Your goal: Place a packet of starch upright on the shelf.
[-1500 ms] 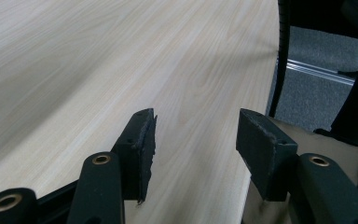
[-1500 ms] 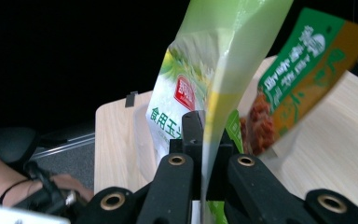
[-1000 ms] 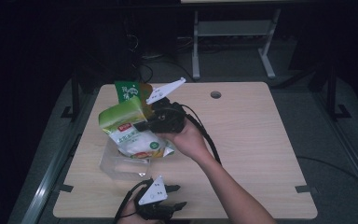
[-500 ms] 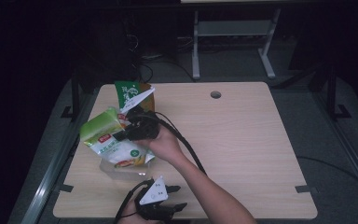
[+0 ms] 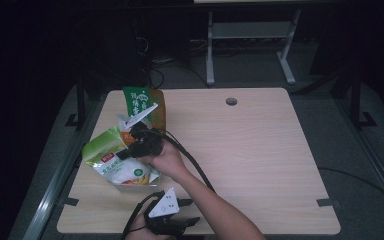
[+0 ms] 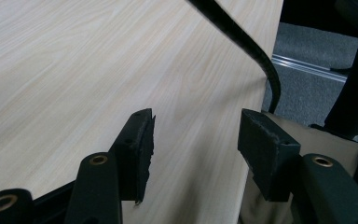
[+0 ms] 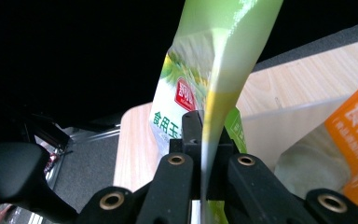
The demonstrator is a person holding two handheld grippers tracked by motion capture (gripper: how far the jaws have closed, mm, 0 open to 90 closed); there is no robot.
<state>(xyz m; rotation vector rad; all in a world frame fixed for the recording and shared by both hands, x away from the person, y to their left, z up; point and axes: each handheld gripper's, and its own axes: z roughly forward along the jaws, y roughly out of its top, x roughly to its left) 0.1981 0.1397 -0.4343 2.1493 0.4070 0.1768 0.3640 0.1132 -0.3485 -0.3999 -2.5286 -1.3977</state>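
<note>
My right gripper [image 5: 125, 152] is shut on the edge of a light green snack bag [image 5: 102, 150], which hangs tilted at the table's left over a clear plastic box [image 5: 145, 176]. In the right gripper view the jaws [image 7: 205, 135] pinch the bag's seam [image 7: 214, 70], with the box wall [image 7: 270, 126] and an orange-and-white bag [image 7: 354, 135] behind it. My left gripper [image 5: 192, 211] rests near the table's front edge. Its jaws [image 6: 196, 140] stand open over bare wood with nothing between them.
A dark green and orange bag [image 5: 144, 104] stands upright at the back left of the wooden table [image 5: 260, 150]. The right gripper's cable [image 5: 190, 165] runs across the table toward the front edge. A cable hole [image 5: 231, 101] sits near the back edge.
The right hand has carried the green bag leftward and down, lower over the clear box. The left gripper has stayed in place.
</note>
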